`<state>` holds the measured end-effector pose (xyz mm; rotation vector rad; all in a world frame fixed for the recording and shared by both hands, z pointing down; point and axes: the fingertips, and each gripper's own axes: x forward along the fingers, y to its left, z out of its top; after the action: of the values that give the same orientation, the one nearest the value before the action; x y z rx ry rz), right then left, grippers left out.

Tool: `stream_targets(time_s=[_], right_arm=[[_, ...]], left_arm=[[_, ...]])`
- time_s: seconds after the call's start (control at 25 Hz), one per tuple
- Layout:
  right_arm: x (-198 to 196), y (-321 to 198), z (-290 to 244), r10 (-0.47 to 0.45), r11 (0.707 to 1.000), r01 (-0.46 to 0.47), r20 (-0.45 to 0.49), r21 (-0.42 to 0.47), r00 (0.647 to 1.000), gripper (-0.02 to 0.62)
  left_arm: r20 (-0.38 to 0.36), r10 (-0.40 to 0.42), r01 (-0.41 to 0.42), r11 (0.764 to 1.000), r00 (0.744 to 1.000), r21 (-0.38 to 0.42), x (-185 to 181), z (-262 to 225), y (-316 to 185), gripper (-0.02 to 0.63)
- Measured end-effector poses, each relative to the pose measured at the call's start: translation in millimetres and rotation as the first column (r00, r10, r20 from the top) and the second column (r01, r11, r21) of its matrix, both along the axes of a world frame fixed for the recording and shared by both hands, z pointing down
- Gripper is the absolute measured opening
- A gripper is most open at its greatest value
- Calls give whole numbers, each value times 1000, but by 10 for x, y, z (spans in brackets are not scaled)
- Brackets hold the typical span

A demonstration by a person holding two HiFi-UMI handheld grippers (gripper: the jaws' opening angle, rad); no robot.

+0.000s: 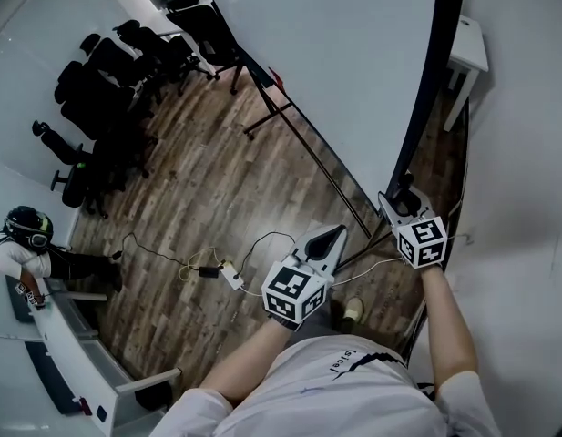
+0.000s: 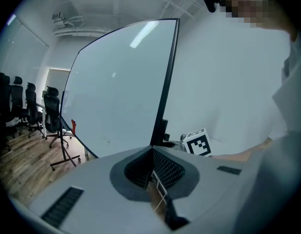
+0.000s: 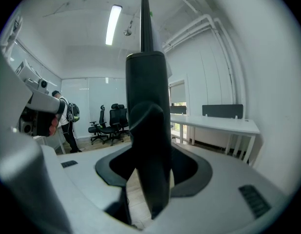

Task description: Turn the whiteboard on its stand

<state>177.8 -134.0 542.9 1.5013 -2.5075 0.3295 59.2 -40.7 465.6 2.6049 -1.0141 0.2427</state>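
The whiteboard (image 1: 353, 62) is seen upright on its stand (image 1: 270, 109) on the wood floor (image 1: 199, 180), running diagonally thru the head view. Its black side frame (image 1: 433, 107) is at the right, nr the person. A white wall is close behind that edge.

R side: the right hand-held gripper (image 1: 403, 189) is closed on the black side frame, at the board's nr edge. In the right gripper view the frame (image 3: 148, 111) is seen standing vertically btwn the jaws (image 3: 150, 179) and filling most of the gap.

L side: the left hand-held gripper (image 1: 339, 231) is held lower, just beside the board's bottom edge; contact w/ the board can't be told. Its jaws are seen together at the tips in the left gripper view (image 2: 152, 155), w/ nothing btwn them. The board face (image 2: 121, 91) is seen straight ahead of it.

Black office chairs (image 1: 117, 71) are grouped at the far end of the room. A power strip (image 1: 230, 277) w/ cables lies on the floor nr the person's feet. A white table (image 1: 467, 53) stands behind the board. Another person (image 1: 25, 235) is seen at the left.
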Motion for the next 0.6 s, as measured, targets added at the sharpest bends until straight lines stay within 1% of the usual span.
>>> stream_targets(time_s=[0.16, 0.28, 0.32, 0.36, 0.44, 0.52, 0.6], right_arm=[[114, 120, -30, 11, 1000, -10, -28, 10, 1000, 190], [217, 256, 8, 54, 999, -54, -23, -5, 998, 192], [243, 317, 37, 80, 996, -80, -18, -31, 997, 192], [258, 383, 89, 108, 991, -109, -19, -75, 994, 192], [214, 526, 228, 148, 970, -152, -31, -192, 988, 190], [82, 672, 317, 141, 951, -152, -58, -270, 988, 189], [-77, 815, 325, 102, 948, -130, -112, -291, 988, 174]], left_arm=[[15, -24, 24, 1000, 1000, -18, -54, 16, 108, 11], [28, -43, 44, 999, 999, -24, -124, 30, 192, 11], [29, -48, 48, 998, 998, -26, -163, 22, 217, 11], [27, -51, 52, 998, 998, -28, -209, 15, 241, 11], [13, -57, 57, 997, 998, -43, -309, 13, 285, 11], [-1, -60, 60, 996, 998, -61, -382, 13, 328, 11], [-4, -54, 54, 997, 999, -63, -420, -9, 378, 11]])
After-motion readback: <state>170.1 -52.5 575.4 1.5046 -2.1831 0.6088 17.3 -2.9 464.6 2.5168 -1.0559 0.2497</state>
